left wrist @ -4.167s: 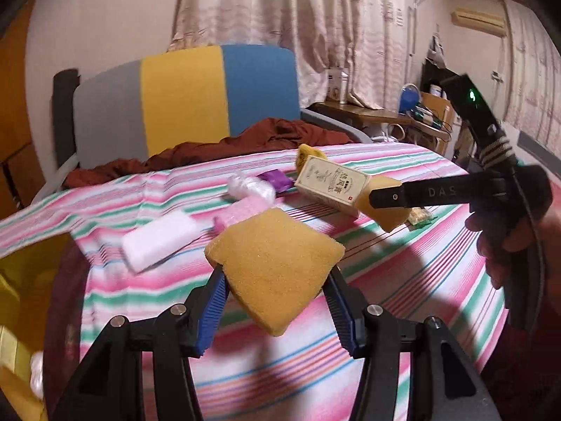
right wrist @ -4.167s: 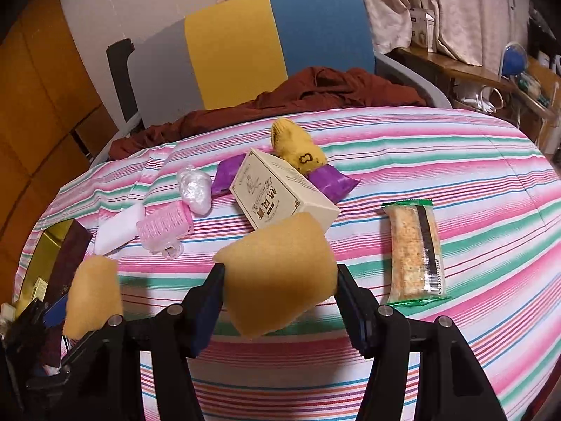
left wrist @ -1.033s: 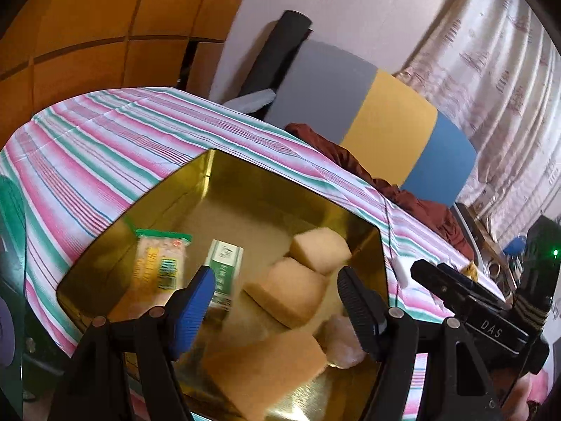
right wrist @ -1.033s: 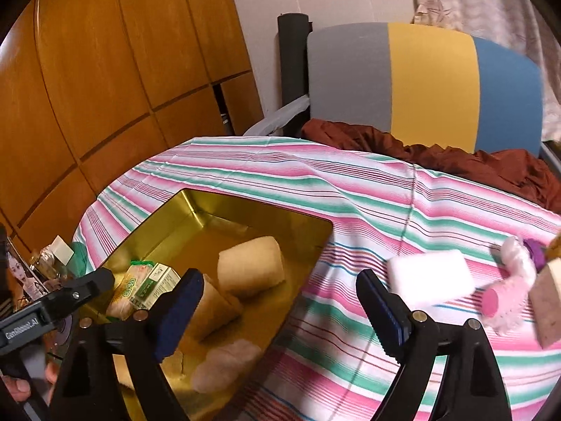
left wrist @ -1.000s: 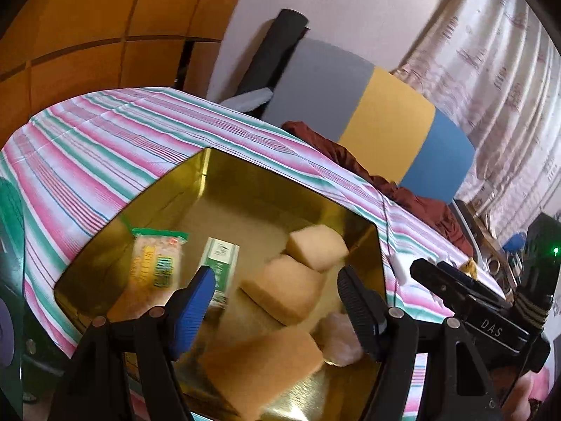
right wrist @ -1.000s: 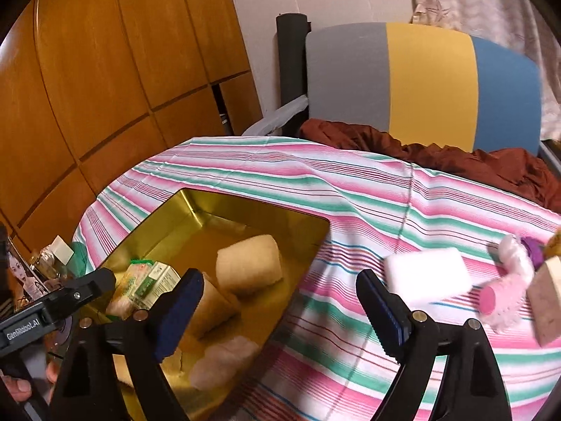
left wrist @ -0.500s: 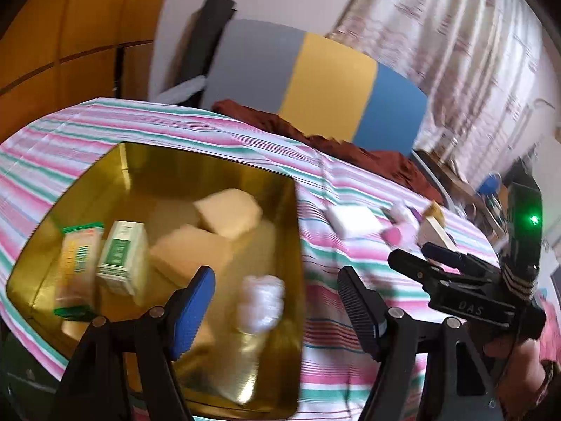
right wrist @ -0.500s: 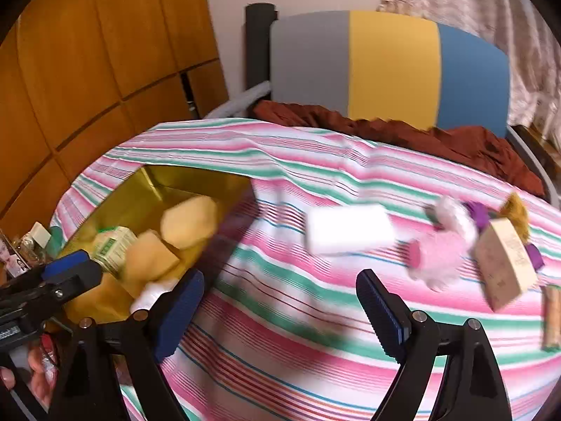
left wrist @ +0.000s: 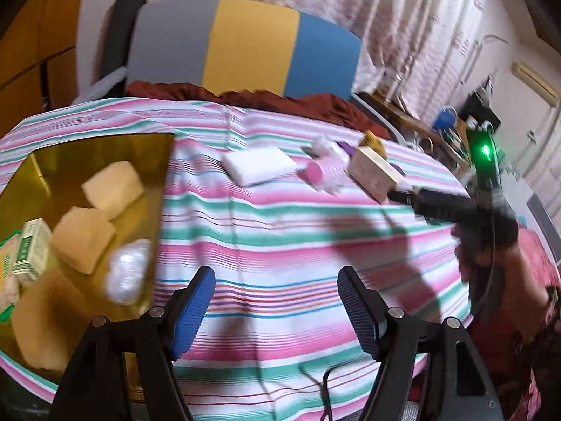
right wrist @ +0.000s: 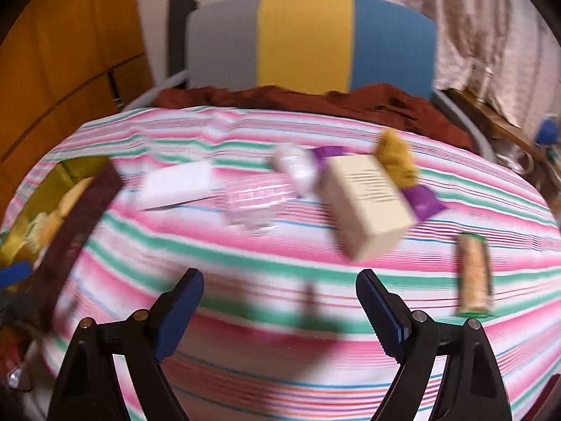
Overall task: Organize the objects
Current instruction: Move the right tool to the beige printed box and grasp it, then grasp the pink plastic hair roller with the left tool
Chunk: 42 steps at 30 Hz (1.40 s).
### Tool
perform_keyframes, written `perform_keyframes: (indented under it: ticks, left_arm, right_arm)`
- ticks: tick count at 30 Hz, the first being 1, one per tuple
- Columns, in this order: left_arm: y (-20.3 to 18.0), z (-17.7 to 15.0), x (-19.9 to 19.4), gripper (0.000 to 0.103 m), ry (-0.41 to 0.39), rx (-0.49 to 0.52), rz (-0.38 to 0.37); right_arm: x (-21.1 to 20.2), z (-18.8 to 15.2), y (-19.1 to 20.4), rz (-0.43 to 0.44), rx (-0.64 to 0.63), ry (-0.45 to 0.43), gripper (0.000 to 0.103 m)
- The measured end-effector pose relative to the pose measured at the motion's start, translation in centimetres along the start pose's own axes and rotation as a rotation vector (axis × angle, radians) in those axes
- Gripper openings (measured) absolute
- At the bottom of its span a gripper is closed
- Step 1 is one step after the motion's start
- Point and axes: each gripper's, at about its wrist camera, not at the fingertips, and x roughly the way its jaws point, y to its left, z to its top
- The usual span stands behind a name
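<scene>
Both grippers hang open and empty over the striped tablecloth [left wrist: 280,245]. My left gripper [left wrist: 273,301] is just right of the gold tin [left wrist: 105,151], which holds yellow sponges [left wrist: 112,184], a white wad [left wrist: 128,275] and small green boxes [left wrist: 29,249]. My right gripper [right wrist: 278,301] faces the loose items: a white block [right wrist: 175,184], a pink roller [right wrist: 259,198], a beige box [right wrist: 368,203], a yellow pouch [right wrist: 394,158], a purple packet [right wrist: 422,200] and a snack bar [right wrist: 473,273]. In the left wrist view the right gripper [left wrist: 438,207] reaches near the beige box [left wrist: 373,175].
A chair [left wrist: 245,45] with grey, yellow and blue panels stands behind the table, with a brown cloth [left wrist: 280,100] draped at the table's far edge. Wood panelling [right wrist: 52,52] is on the left, curtains [left wrist: 403,17] and a cluttered side table on the right.
Both grippers have swung right, from over the gold tin toward the loose items. The tin has slid to the left edge of both views. The sponges held earlier lie in the tin.
</scene>
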Motion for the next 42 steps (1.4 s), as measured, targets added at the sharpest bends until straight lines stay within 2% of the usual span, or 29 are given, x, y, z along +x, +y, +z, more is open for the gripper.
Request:
perform_keyframes:
  ticks: [5, 9, 12, 15, 16, 19, 27, 32, 36, 42]
  left_arm:
    - [-1.6, -0.4, 0.9, 0.074, 0.03, 0.036, -0.025]
    - [-2.5, -0.6, 1.5, 0.074, 0.045, 0.057, -0.033]
    - [-2.7, -0.5, 1.8, 0.074, 0.048, 0.064, -0.026]
    - [-2.6, 0.0, 2.2, 0.074, 0.052, 0.054, -0.023]
    - [-2.7, 0.2, 2.4, 0.074, 0.052, 0.05, -0.025]
    - [-3.0, 1.1, 3.2, 0.074, 0.051, 0.051, -0.02]
    - [-5.0, 3.9, 6.0, 0.074, 0.024, 0.038, -0.001]
    - [-6.8, 5.8, 9.1, 0.074, 0.016, 0.046, 0.011]
    - [-8.4, 7.5, 11.5, 0.077, 0.005, 0.121, 0.031]
    - [-10.6, 9.9, 14.9, 0.079, 0.001, 0.323, 0.079]
  right_arm:
    - [0.7, 1.5, -4.5, -0.057, 0.052, -0.044, 0.089]
    - [2.6, 3.8, -5.8, -0.076, 0.027, -0.051, 0.089]
    - [4.7, 5.0, -6.2, -0.068, 0.021, -0.02, 0.086]
    - [6.7, 5.4, -6.5, -0.073, 0.005, 0.024, 0.071]
    - [7.2, 5.4, -6.6, -0.062, 0.004, 0.039, 0.063]
    - [8.0, 5.0, -6.6, -0.036, 0.001, 0.066, 0.051]
    - [5.7, 2.4, -7.2, -0.037, 0.061, 0.141, 0.05]
    - [3.7, 0.3, -7.4, -0.055, 0.103, 0.169, 0.05]
    - [3.3, -0.2, -7.7, -0.057, 0.129, 0.169, 0.05]
    - [3.7, -0.3, -8.2, -0.026, 0.129, 0.197, 0.051]
